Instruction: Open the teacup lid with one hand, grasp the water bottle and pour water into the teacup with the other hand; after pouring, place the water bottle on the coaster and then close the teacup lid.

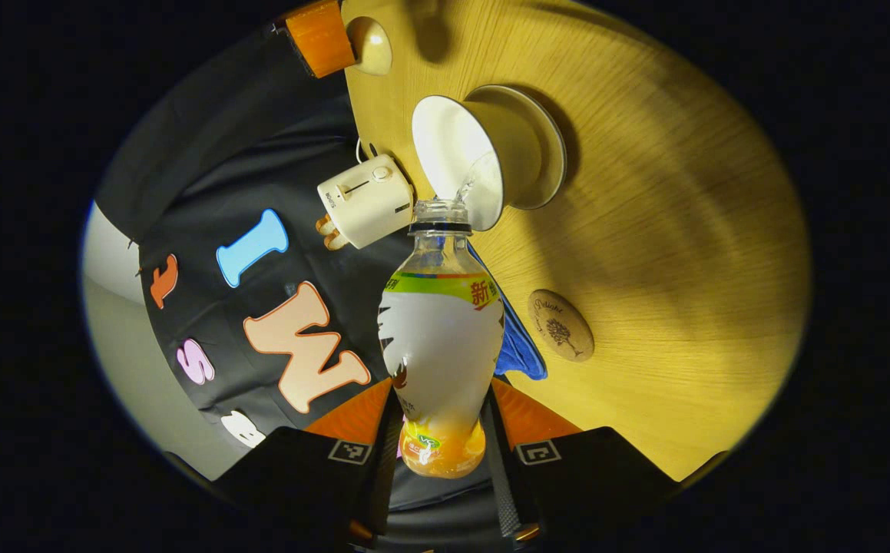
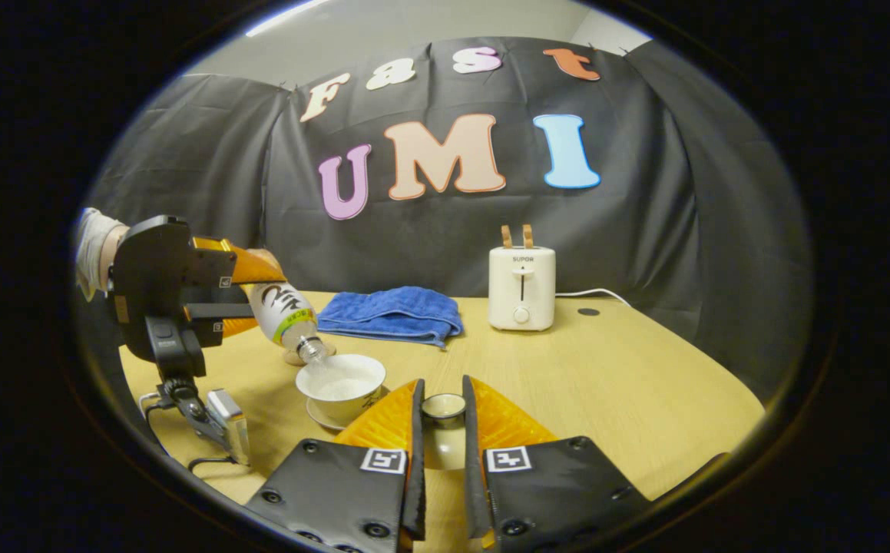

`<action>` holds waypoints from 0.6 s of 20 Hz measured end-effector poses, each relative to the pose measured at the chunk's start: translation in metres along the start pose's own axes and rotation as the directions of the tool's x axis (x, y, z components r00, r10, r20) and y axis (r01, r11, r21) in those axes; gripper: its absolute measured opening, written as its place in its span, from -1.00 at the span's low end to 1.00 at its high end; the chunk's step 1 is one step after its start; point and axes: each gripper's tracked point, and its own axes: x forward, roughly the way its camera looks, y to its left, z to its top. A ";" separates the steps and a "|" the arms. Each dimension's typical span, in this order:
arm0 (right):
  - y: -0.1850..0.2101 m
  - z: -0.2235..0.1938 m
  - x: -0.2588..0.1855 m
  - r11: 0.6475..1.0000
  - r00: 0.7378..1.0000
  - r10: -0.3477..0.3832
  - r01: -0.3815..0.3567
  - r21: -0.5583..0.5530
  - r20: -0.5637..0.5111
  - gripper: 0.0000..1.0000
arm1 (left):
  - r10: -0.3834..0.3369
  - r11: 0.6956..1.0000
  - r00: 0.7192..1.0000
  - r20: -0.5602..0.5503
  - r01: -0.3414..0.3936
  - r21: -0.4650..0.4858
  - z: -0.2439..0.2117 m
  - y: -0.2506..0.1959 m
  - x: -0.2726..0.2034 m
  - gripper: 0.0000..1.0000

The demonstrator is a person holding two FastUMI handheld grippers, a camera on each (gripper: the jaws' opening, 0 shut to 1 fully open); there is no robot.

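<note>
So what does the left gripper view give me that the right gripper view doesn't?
Left gripper view: fingers of the left gripper clamped on the base of the bottle, plus the printed face of the coaster. Right gripper view: the hand carrying that gripper, and the lid between the fingers of the right gripper. Both: bottle tipped over the teacup, toaster, blue towel.

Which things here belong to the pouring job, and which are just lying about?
In use: water bottle in left gripper, teacup on its saucer, teacup lid in right gripper, coaster.
Idle: toaster, blue towel.
</note>
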 end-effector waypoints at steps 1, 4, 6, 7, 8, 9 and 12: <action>-0.001 0.000 0.000 1.000 1.000 -0.001 0.001 -0.001 0.000 -0.55 | 0.002 1.000 1.000 -0.001 -0.002 0.009 0.000 0.003 0.001 0.05; -0.001 -0.001 0.001 1.000 1.000 -0.003 0.003 -0.001 -0.001 -0.55 | 0.011 0.999 1.000 0.002 -0.011 0.030 0.002 0.009 0.000 0.07; -0.001 -0.002 0.002 1.000 1.000 -0.004 0.004 -0.001 -0.003 -0.55 | 0.014 0.999 1.000 0.006 -0.014 0.043 0.003 0.012 0.001 0.06; -0.001 -0.002 0.003 1.000 1.000 -0.002 0.002 -0.002 -0.007 -0.55 | 0.015 0.999 1.000 0.008 -0.015 0.044 0.003 0.013 0.001 0.05; -0.001 -0.002 0.004 1.000 1.000 -0.002 0.002 -0.004 -0.008 -0.55 | 0.016 0.999 1.000 0.008 -0.016 0.047 0.003 0.014 0.000 0.07; -0.001 -0.002 0.004 1.000 1.000 -0.003 0.003 -0.006 -0.007 -0.55 | 0.016 0.999 1.000 0.006 -0.016 0.052 0.002 0.014 0.001 0.07; 0.000 0.000 0.005 1.000 1.000 -0.005 0.005 -0.002 -0.005 -0.55 | 0.016 0.998 1.000 0.007 -0.017 0.054 0.002 0.016 0.001 0.07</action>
